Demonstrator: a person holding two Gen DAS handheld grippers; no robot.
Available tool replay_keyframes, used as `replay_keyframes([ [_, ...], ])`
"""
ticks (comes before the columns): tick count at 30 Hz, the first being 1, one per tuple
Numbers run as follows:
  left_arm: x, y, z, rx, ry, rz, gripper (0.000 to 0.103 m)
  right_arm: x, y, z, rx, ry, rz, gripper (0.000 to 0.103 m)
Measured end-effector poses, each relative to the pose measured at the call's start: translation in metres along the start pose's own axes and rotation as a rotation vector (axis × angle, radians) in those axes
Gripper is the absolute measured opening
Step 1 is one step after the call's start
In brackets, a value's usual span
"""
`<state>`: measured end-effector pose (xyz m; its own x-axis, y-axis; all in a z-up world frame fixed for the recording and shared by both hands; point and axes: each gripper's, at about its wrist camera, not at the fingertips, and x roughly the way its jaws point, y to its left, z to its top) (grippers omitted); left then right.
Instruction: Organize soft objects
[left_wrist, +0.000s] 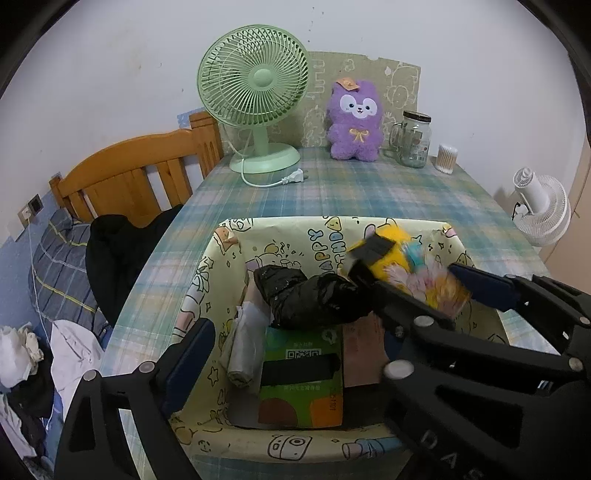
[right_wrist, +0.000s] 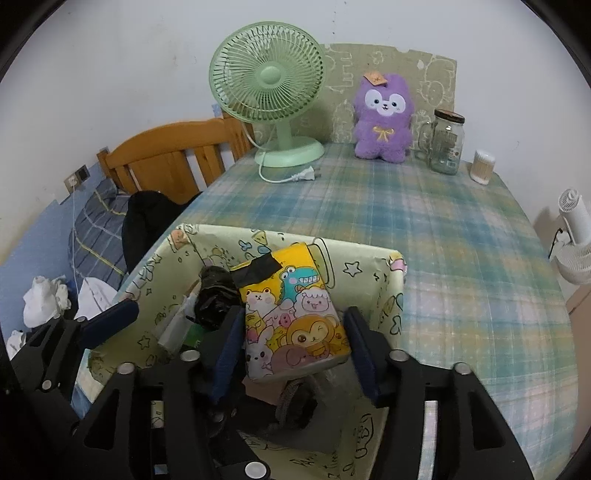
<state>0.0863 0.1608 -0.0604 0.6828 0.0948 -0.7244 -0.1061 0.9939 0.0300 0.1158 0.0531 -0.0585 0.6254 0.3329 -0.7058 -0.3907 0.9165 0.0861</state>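
Observation:
A yellow cartoon-printed soft pack (right_wrist: 291, 306) lies tilted on top of the contents of the paper-lined box (right_wrist: 391, 291). My right gripper (right_wrist: 295, 354) straddles it. Its blue pads (right_wrist: 360, 350) stand just off the pack's sides, so it is open. In the left wrist view the same pack (left_wrist: 402, 266) sits at the box's far right. My left gripper (left_wrist: 291, 354) is wide open over a green pack (left_wrist: 303, 387) and a crumpled black bag (left_wrist: 310, 299) inside the box (left_wrist: 280, 229), gripping nothing. A purple plush toy (left_wrist: 354, 122) sits upright at the table's back.
On the plaid tablecloth at the back stand a green fan (left_wrist: 255, 92) with a loose plug, a glass jar (left_wrist: 413, 140) and a tub of cotton swabs (left_wrist: 447, 158). A white fan (left_wrist: 543, 210) stands off the right edge. A bed with clothes (left_wrist: 66, 280) lies left.

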Motion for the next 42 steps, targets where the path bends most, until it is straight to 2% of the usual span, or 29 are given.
replay_keyframes([
  [1, -0.001, 0.0, 0.0, -0.001, -0.001, -0.002, 0.094, -0.002, -0.001, -0.001, 0.002, -0.004, 0.0, 0.08],
  [6, -0.008, -0.004, 0.0, -0.005, -0.021, -0.014, 0.096, -0.013, -0.003, -0.003, 0.003, -0.041, -0.003, 0.081],
  [9, -0.012, -0.008, 0.0, -0.002, -0.026, -0.014, 0.097, -0.021, -0.007, -0.005, 0.008, -0.057, -0.029, 0.086],
  [13, -0.017, -0.015, 0.001, 0.002, -0.033, -0.003, 0.098, -0.031, -0.014, -0.006, 0.016, -0.075, -0.035, 0.087],
  [31, -0.063, -0.055, 0.016, 0.016, -0.139, -0.037, 0.103, -0.096, -0.063, -0.007, 0.084, -0.202, -0.109, 0.094],
  [36, -0.08, -0.07, 0.02, 0.037, -0.176, -0.033, 0.103, -0.121, -0.075, -0.012, 0.104, -0.267, -0.151, 0.099],
  [42, -0.101, -0.088, 0.023, 0.058, -0.222, -0.04, 0.103, -0.153, -0.09, -0.016, 0.107, -0.326, -0.204, 0.1],
])
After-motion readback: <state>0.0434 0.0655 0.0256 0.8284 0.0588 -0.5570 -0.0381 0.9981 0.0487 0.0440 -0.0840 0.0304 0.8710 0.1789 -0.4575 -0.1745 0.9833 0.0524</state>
